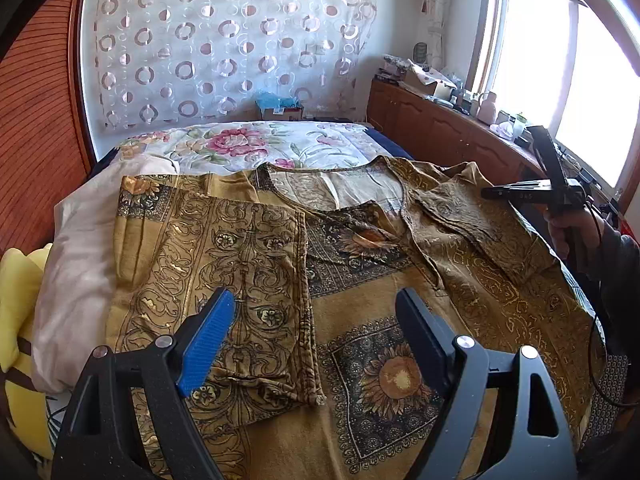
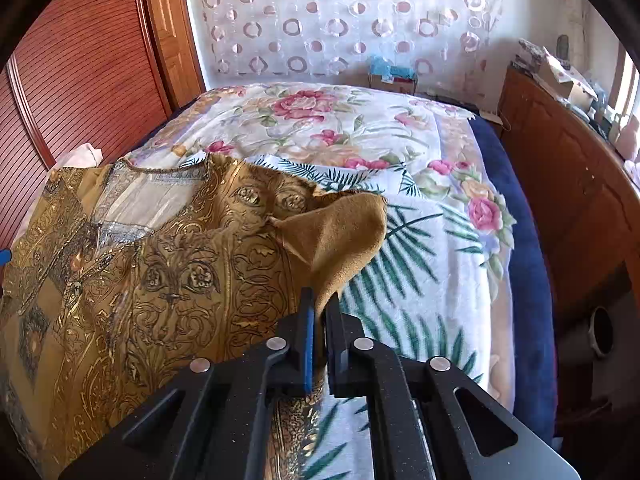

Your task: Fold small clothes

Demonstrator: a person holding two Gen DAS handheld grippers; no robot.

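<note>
Bedroom: floral-covered bed [image 2: 360, 128], circle-patterned curtain [image 1: 224, 40] behind, wooden cabinets [image 1: 432, 124] (cluttered top) beneath a sunlit window [image 1: 560, 60].

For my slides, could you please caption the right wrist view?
Right gripper shut on the edge of a gold patterned top, lifting it off the floral bedspread.

garment [image 1: 248, 256]: mustard, black scrollwork, sunflowers | bedspread [image 2: 328, 120]: white, pink roses

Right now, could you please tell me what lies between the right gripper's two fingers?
A pinched edge of the mustard garment lies there, with the right gripper shut on it; the right wrist view shows this.
</note>
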